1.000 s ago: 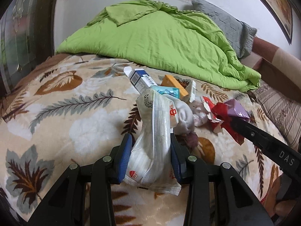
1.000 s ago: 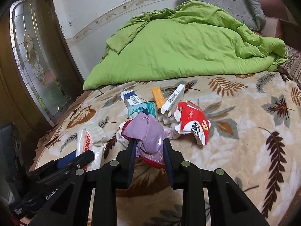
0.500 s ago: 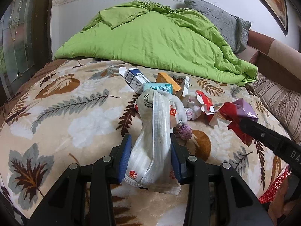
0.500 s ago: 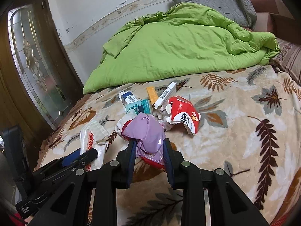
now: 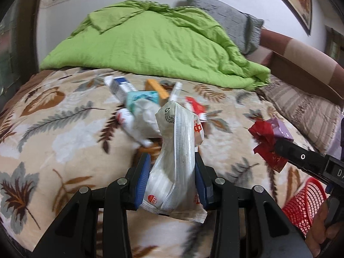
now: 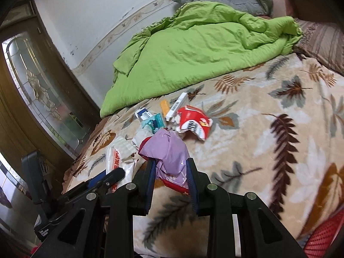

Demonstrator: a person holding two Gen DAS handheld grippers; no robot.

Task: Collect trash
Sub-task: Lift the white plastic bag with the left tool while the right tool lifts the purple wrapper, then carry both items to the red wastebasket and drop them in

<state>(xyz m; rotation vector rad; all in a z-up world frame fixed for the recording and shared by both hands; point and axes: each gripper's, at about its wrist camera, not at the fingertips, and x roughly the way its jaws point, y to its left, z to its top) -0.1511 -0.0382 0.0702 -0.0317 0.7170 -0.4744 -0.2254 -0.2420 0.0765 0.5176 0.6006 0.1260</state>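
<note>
White crinkled plastic, a printed snack bag [image 5: 176, 163], sits clamped between the blue pads of the left gripper [image 5: 172, 178], held clear above the leaf-patterned blanket [image 5: 64, 142]. The right gripper [image 6: 171, 180] is closed on a crumpled lilac and red wrapper [image 6: 169, 152], likewise lifted off the bed. A red mesh basket [image 5: 305, 204] shows at the lower right of the left view, below the bed's edge; it is judged to be the receptacle. Uncollected litter remains on the blanket: a blue-and-white carton [image 6: 143, 114], a teal packet [image 6: 155, 123], an orange box [image 6: 164, 106], a white barcode box [image 6: 178, 105] and a torn red pack [image 6: 193, 124].

Recommended practice for the carry: keep both grips firm, since thin film may slip; bring each load fully over the basket mouth before releasing; release one gripper at a time, so that a dangling wrapper tail does not catch on the rim.
</note>
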